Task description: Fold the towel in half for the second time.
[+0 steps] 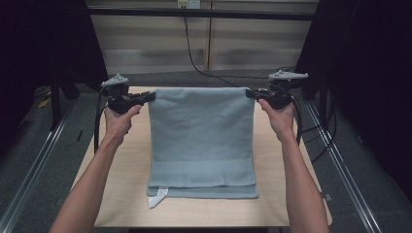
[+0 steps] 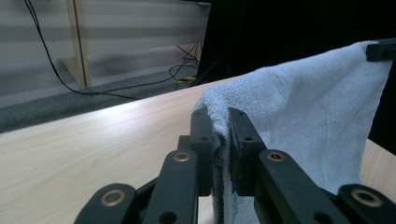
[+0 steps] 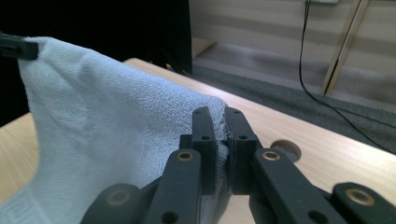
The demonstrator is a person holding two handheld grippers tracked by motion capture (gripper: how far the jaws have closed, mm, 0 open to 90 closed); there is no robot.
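Note:
A light blue towel (image 1: 201, 136) hangs stretched between my two grippers, its lower part folded on the wooden table (image 1: 121, 194). My left gripper (image 1: 151, 95) is shut on the towel's upper left corner; its own view has the cloth (image 2: 299, 107) pinched between the black jaws. My right gripper (image 1: 249, 92) is shut on the upper right corner, the towel (image 3: 107, 126) squeezed between its jaws. The top edge runs taut and level between them, raised above the table. A white label (image 1: 158, 197) pokes out at the towel's lower left.
Metal rails (image 1: 43, 155) run along both sides of the table. Black cables (image 1: 194, 58) trail over the grey floor behind it. A round hole (image 3: 287, 149) sits in the tabletop near my right gripper. Dark curtains stand left and right.

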